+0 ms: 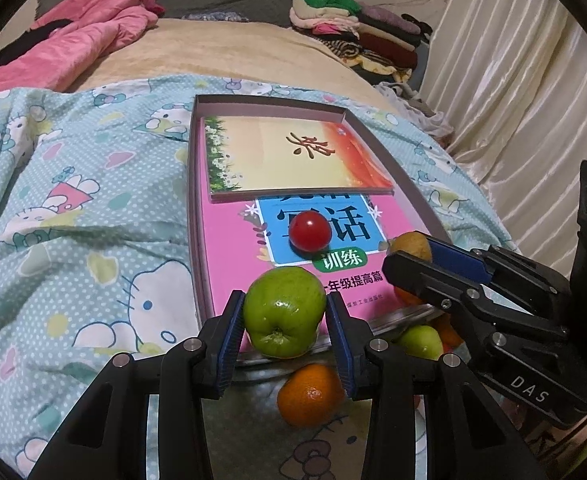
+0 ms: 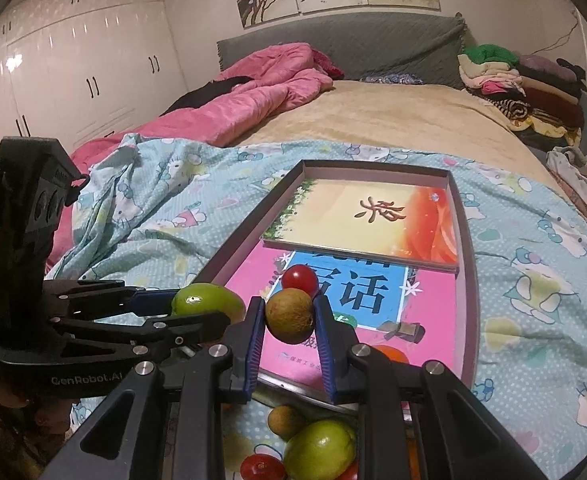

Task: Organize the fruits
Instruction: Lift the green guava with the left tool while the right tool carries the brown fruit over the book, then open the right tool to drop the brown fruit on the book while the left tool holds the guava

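Note:
My left gripper (image 1: pixel 285 320) is shut on a green fruit (image 1: pixel 283 312) just over the near end of a shallow box (image 1: pixel 192 184); the same green fruit (image 2: pixel 207 300) shows at the left in the right wrist view. My right gripper (image 2: pixel 287 314) is shut on a small brown round fruit (image 2: pixel 289 315), seen in the left wrist view as the brown fruit (image 1: pixel 411 245) at the right. A red cherry tomato (image 1: pixel 309 231) lies on the pink book (image 1: pixel 233 248) inside the box. Below the grippers lie an orange (image 1: pixel 309 394), a green fruit (image 2: pixel 319 450), a small brown fruit (image 2: pixel 285 420) and a red tomato (image 2: pixel 261 468).
The box (image 2: pixel 467 280) rests on a blue cartoon-print quilt (image 1: pixel 73 220) on a bed and holds a second book (image 2: pixel 361 220) at its far end. A pink duvet (image 2: pixel 253 96), a grey headboard and a pile of folded clothes (image 2: pixel 521 84) lie beyond. White wardrobes stand at the left.

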`<state>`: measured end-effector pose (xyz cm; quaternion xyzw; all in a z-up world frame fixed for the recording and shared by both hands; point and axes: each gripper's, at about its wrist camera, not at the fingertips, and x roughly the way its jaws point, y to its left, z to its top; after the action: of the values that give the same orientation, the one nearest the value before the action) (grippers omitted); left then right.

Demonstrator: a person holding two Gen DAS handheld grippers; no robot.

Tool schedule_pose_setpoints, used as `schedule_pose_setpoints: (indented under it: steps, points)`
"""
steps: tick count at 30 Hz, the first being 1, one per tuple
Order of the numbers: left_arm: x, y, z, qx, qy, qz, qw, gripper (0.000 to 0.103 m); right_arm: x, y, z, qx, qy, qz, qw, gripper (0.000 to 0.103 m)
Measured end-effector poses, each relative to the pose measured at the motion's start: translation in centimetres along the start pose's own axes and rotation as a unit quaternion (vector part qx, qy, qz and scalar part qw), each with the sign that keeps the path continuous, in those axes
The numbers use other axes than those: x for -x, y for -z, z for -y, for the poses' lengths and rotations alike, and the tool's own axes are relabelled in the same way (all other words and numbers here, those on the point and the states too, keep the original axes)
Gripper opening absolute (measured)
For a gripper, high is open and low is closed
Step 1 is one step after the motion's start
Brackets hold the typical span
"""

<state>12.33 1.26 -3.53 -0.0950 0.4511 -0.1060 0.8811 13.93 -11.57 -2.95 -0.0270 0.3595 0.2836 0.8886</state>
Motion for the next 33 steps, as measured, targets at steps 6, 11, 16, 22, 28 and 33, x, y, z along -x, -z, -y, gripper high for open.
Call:
schedule_pose_setpoints:
  steps: [6,11,16,22,28,33]
  points:
    - [-0.7,-0.1,0.0,-0.005,-0.006,-0.009,0.9999,0.042,-1.1,0.1,-0.1,0.01,-0.001,-0.014,1.0,0.025]
    - [-0.9,-0.1,-0.2,-0.003,-0.007,-0.011,0.9999,0.041,-1.8,0.2,-0.3,0.019,0.0,-0.026,0.999,0.025]
    - [-0.9,-0.1,-0.1,-0.011,-0.013,-0.01,0.9998,0.041,-2.1,0.3,-0.2,0.021,-0.001,-0.03,0.999,0.025]
    - [-0.9,-0.1,-0.1,-0.014,-0.021,-0.009,0.9997,0.041,-2.4,0.5,-0.1,0.023,0.003,-0.038,0.999,0.025]
    - [-1.0,-0.1,-0.2,-0.013,-0.026,-0.008,0.9995,0.041,-2.8,0.8,-0.4,0.036,0.008,-0.047,0.998,0.025]
    - [-0.9,-0.1,-0.2,-0.012,-0.026,-0.008,0.9996,0.042,-3.1,0.9,-0.7,0.046,0.013,-0.053,0.997,0.025]
